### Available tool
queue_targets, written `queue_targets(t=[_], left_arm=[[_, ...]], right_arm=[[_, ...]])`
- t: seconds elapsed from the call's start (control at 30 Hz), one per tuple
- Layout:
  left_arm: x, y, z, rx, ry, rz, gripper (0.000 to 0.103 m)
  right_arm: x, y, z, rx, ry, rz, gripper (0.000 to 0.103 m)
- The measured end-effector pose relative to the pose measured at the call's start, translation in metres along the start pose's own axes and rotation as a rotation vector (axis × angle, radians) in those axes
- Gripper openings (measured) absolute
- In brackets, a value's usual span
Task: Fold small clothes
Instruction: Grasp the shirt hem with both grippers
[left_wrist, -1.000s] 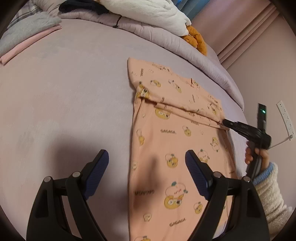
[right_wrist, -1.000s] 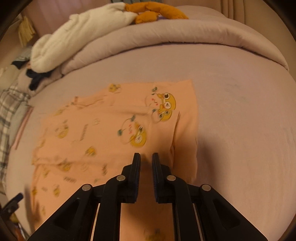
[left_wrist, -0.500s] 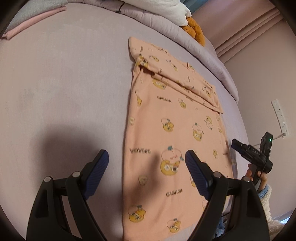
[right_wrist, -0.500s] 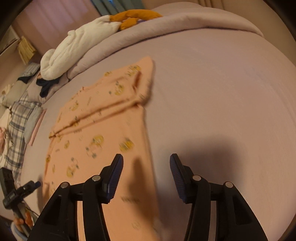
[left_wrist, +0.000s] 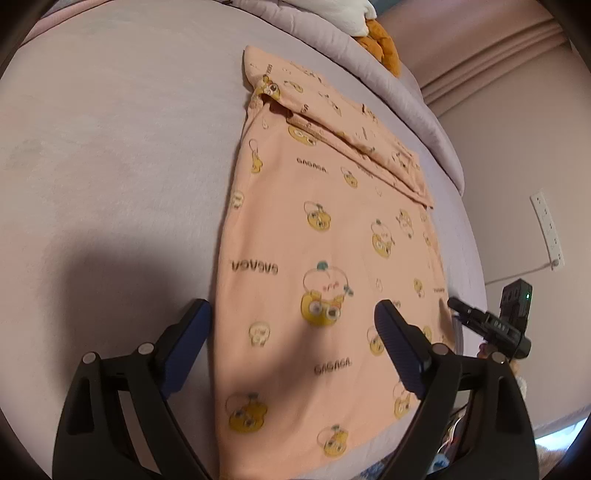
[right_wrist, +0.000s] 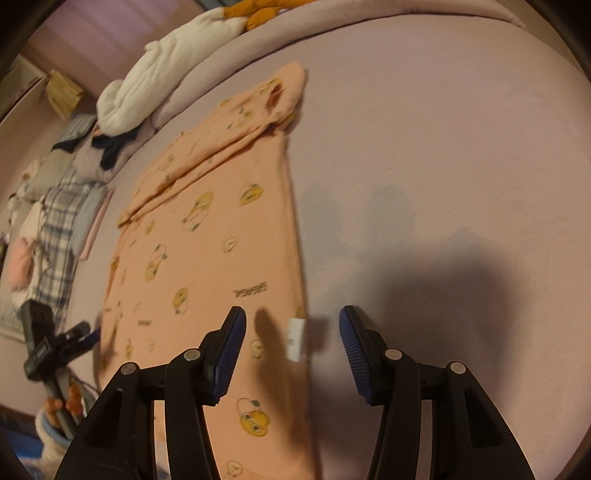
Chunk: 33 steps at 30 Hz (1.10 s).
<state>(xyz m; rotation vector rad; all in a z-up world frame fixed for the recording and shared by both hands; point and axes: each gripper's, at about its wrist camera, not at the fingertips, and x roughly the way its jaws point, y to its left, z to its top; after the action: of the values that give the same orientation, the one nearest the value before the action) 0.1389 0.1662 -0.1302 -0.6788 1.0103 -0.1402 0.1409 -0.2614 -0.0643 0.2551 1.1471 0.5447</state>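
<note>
A peach garment (left_wrist: 332, 236) printed with yellow cartoon faces lies flat on the mauve bed, its far part folded over into a band (left_wrist: 332, 107). It also shows in the right wrist view (right_wrist: 207, 243), with a white tag (right_wrist: 295, 338) at its near right edge. My left gripper (left_wrist: 291, 347) is open and empty, above the garment's near left part. My right gripper (right_wrist: 291, 339) is open and empty, straddling the garment's right edge by the tag. Each gripper shows in the other's view: the right (left_wrist: 491, 323) at the garment's far corner, the left (right_wrist: 55, 343) at the bed's edge.
A rolled mauve duvet (left_wrist: 369, 70) with a white blanket (right_wrist: 166, 74) and an orange plush toy (left_wrist: 380, 44) lies along the far side. Plaid and pink clothes (right_wrist: 55, 221) are piled left in the right wrist view. A power strip (left_wrist: 546, 229) hangs on the wall.
My right gripper let go of the folded sleeve, opened and drew back to the garment's near edge. My left gripper also pulled back toward the near end, staying open.
</note>
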Motion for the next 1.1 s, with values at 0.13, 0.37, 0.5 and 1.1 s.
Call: queue_targets(t=[0.13,0.37,0.5,1.1], left_arm=[[0.009,-0.006,0.012,0.013,-0.012,-0.004,0.090],[0.025,-0.008,0.033,-0.015,-0.013,-0.031,0.089],[0.023,-0.006,0.031,-0.024,-0.015,-0.075,0.088],[-0.002,0.011,-0.024,-0.008,0.100,-0.332,0.075]], right_arm=[[0.009,0.009,0.008,-0.027,0.002,0.011,0.053],[0.024,0.014,0.024,-0.022,-0.007,0.064,0.053],[0.023,0.008,0.021,0.011,-0.011,0.125,0.052],[-0.001,-0.008,-0.037,0.091,0.077,0.301,0.042]])
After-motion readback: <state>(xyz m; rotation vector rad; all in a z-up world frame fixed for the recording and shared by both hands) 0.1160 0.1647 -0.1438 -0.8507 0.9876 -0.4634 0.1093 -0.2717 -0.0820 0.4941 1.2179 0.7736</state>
